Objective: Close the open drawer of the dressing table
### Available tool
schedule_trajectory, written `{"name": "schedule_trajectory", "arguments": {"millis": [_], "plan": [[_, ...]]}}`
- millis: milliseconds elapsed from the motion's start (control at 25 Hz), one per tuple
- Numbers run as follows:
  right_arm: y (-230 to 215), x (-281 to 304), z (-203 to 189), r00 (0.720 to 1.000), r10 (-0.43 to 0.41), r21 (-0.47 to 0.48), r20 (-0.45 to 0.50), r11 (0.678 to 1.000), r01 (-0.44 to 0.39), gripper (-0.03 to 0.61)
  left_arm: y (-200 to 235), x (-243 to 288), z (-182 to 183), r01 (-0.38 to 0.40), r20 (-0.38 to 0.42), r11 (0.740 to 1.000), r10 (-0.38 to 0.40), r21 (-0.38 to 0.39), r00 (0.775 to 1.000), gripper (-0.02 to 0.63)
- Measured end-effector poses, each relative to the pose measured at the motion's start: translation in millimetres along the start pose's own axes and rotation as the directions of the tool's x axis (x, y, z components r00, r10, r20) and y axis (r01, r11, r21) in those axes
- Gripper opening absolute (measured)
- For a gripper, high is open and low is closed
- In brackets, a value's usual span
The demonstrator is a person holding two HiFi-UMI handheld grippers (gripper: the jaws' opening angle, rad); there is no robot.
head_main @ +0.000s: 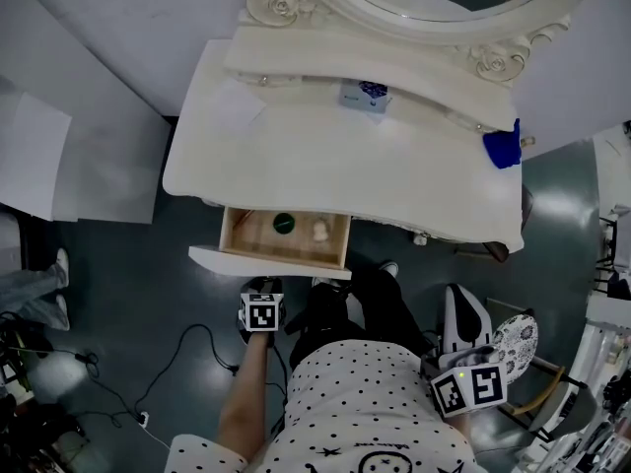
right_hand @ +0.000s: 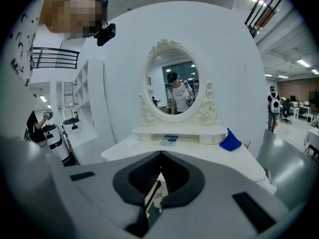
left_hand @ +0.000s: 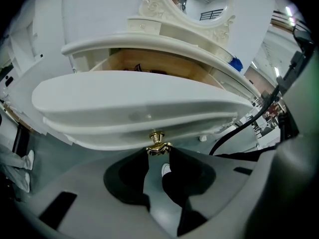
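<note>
The white dressing table (head_main: 325,156) has its one drawer (head_main: 286,238) pulled out toward me, and its wooden inside shows. My left gripper (head_main: 262,299) is right at the drawer's white front (left_hand: 134,103), pointing steeply down. Its two tips (left_hand: 158,151) sit against either side of the small gold knob (left_hand: 158,144) and are shut on it. My right gripper (head_main: 471,387) hangs back at my right side, away from the table. In the right gripper view its jaws (right_hand: 159,168) stand shut with nothing held, facing the oval mirror (right_hand: 174,86).
Inside the drawer lie a dark round thing (head_main: 284,223) and a small white thing (head_main: 321,231). On the tabletop are a blue cloth (head_main: 503,148), a small blue-printed box (head_main: 364,96) and a white sheet (head_main: 240,104). Cables (head_main: 187,363) trail across the grey floor at left.
</note>
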State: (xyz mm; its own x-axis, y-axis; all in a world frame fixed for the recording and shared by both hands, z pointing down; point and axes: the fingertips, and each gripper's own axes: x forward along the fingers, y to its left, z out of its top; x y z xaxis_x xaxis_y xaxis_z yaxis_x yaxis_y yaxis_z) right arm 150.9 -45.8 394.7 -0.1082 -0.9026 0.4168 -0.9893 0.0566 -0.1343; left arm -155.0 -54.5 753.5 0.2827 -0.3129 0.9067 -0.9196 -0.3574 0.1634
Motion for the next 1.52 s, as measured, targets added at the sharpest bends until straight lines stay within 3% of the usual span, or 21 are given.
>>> {"name": "schedule_trajectory", "arguments": {"millis": [1520], "plan": [[-32.5,-5.9,10.7,0.992,-0.121,0.053,0.031,0.991,0.119,0.008,7.1,39.2,102.5,0.011,0.045,0.998,-0.013,0.056,0.999,0.135]]}}
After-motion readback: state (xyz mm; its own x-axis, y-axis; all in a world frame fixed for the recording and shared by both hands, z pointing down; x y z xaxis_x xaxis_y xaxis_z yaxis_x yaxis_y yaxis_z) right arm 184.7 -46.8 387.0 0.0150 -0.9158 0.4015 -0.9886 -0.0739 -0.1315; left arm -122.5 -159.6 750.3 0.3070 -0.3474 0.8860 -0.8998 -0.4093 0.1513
